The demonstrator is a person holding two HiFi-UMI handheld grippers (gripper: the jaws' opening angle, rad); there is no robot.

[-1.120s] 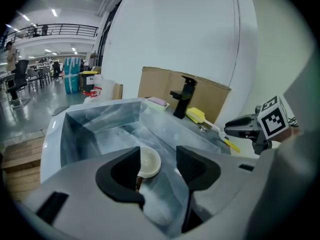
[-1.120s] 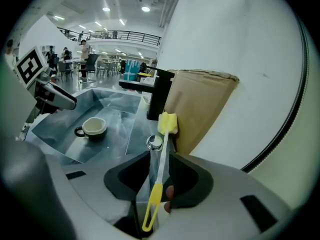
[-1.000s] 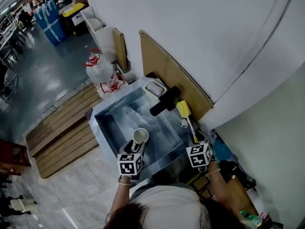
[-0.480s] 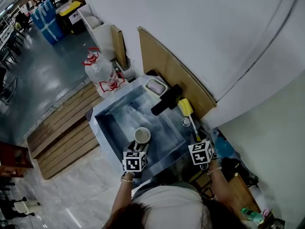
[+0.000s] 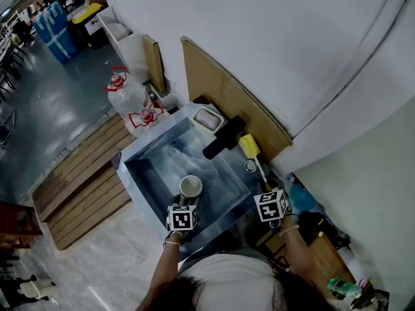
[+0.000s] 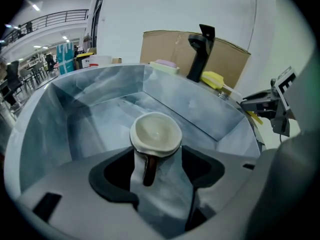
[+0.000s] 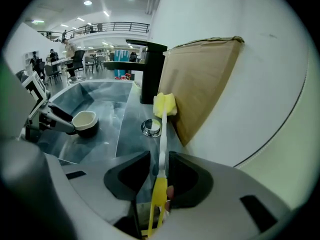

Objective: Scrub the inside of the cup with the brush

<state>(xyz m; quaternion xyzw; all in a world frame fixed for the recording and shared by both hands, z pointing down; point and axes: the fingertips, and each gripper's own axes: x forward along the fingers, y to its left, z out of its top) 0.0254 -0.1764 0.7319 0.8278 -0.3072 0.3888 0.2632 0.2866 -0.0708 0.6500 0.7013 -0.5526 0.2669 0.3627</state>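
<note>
A dark cup with a cream inside stands upright on the floor of the steel sink. Its handle points back between the jaws of my left gripper. In the left gripper view the cup sits just past the fingertips of the left gripper. The jaws are opening and the pads stand clear of it. The yellow-headed brush lies along the sink's right rim. My right gripper is shut on the handle of the brush, with the jaws close together.
A black faucet stands at the sink's back rim beside a round metal knob. A soap dish sits on the far corner. Cardboard leans on the white wall. Wooden pallets and a plastic bag lie left of the sink.
The left gripper's jaws have spread apart around the cup, which stays standing on the sink floor. The right gripper and the brush have kept their place on the rim.
</note>
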